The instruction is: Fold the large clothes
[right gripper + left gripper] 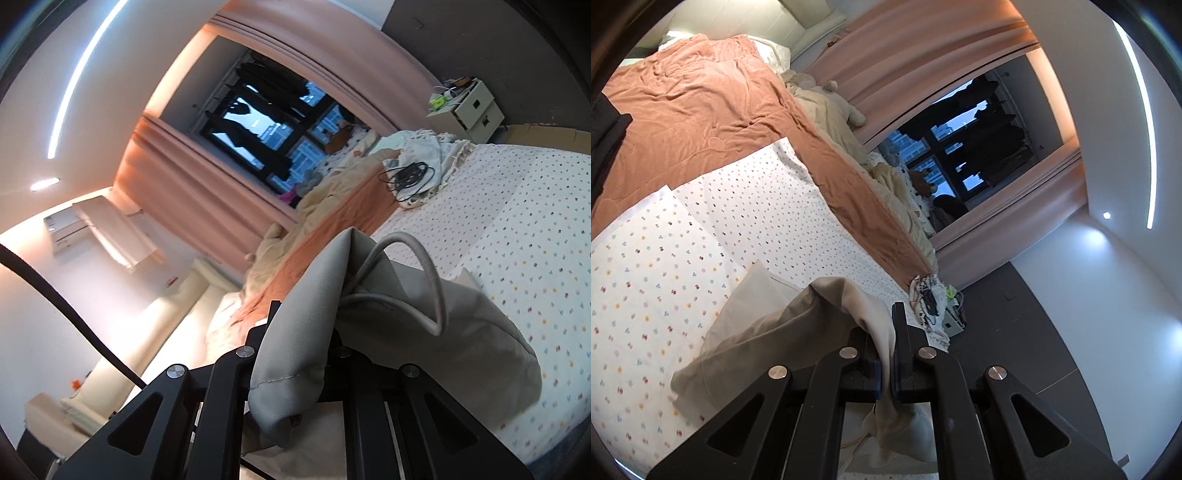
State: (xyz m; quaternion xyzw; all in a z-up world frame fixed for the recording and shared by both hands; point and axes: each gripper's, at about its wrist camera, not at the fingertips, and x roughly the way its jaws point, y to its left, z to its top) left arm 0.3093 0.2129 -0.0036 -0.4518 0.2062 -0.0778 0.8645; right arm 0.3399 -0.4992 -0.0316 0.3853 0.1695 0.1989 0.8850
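Draping limp beige garment (pixel 764 332) over dotted bedsheet (pixel 646 277), left tool (pixel 886 332) and right tool (pixel 301 325) clenched on its bunched edges

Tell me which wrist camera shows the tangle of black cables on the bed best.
The right wrist view. There the black cables lie unobstructed on a pale crumpled cloth at the bed's far end, loops distinct. In the left wrist view the same cables appear small, crowded at the mattress corner just above the left gripper.
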